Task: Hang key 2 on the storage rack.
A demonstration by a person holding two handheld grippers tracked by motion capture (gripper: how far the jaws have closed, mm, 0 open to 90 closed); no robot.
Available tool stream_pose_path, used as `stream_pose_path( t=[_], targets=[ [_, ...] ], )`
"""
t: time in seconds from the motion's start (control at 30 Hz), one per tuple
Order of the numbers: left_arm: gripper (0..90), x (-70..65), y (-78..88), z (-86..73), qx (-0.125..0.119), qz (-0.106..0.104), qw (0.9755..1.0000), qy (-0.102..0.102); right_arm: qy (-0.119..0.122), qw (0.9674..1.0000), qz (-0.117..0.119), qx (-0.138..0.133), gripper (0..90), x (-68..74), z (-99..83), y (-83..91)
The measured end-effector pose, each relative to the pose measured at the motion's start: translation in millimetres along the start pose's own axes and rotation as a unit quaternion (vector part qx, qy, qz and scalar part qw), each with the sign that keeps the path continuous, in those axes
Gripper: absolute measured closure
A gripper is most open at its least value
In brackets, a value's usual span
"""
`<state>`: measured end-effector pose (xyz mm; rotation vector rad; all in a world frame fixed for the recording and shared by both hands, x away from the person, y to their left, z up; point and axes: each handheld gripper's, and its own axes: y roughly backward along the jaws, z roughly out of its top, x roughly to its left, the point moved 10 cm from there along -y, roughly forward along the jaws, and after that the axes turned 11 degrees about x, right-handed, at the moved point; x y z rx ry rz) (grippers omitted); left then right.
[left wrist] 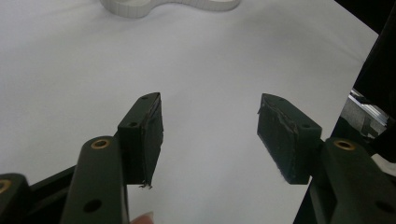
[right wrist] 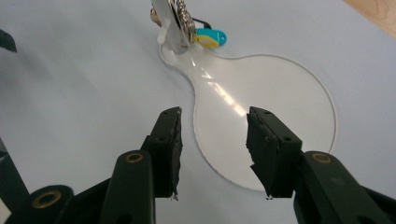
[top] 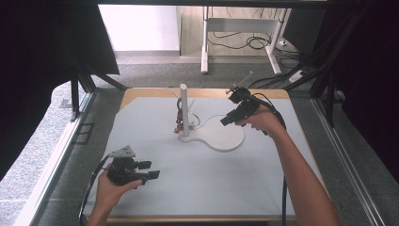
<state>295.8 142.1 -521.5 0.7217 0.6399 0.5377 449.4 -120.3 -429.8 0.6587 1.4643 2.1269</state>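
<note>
A white stand has an upright post [top: 183,106] and a flat round base plate [top: 226,134]. A bunch of keys [right wrist: 184,21] with a blue tag [right wrist: 212,35] and a yellow tag hangs low on the post. My right gripper [top: 227,118] hovers over the far right part of the base plate [right wrist: 280,93]. Its jaws [right wrist: 214,140] are open with nothing between them. My left gripper [top: 151,170] rests low at the near left of the mat, far from the stand. It is open and empty [left wrist: 210,126], and the stand's edge [left wrist: 140,7] shows far ahead of it.
A white mat [top: 202,179] covers the wooden table [top: 141,92]. Black frame bars [top: 329,94] stand at both sides. Behind the table are a desk's legs [top: 205,47] and cables on the floor.
</note>
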Motion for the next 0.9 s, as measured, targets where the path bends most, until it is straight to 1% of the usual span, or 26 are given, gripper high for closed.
stream_pose_path(
  t=[0.23, 0.33, 0.5, 0.53, 0.6, 0.67, 0.77, 0.9],
  targets=[
    [41.2, -1.5, -2.3, -0.8, 0.005, 0.002, 1.0000, -0.003, 0.000, 0.9997, 0.001, -0.024, 53.4, 2.2, -34.7, -2.6],
    [41.1, -2.0, -1.8, -1.0, 0.006, 0.003, 1.0000, -0.004, -0.006, 0.9990, 0.002, -0.043, 53.1, 2.1, -48.1, -3.6],
    [40.9, -1.6, -1.4, -2.1, 0.009, 0.007, 0.9999, -0.003, -0.004, 0.9973, 0.006, -0.073, 53.0, 5.4, -71.1, -9.7],
    [40.8, -1.9, -1.8, -2.3, 0.010, 0.007, 0.9999, -0.002, -0.005, 0.9972, 0.007, -0.074, 53.0, 5.6, -75.1, -12.9],
    [40.8, -2.7, -2.9, -2.5, 0.011, 0.004, 0.9999, -0.004, -0.006, 0.9976, 0.005, -0.069, 52.7, 5.2, -82.4, -19.5],
    [40.7, -3.1, -3.7, -2.9, 0.014, 0.006, 0.9999, -0.004, -0.006, 0.9976, 0.004, -0.070, 52.2, 4.4, -85.9, -22.4],
    [40.6, -3.3, -3.6, -2.1, 0.012, 0.005, 0.9999, -0.003, -0.009, 0.9964, -0.006, -0.085, 49.2, 4.0, -84.7, -19.7],
    [40.6, -2.7, -3.7, -1.0, 0.010, 0.003, 0.9999, -0.002, -0.009, 0.9927, -0.022, -0.118, 43.7, 6.8, -83.2, -13.2]
  ],
)
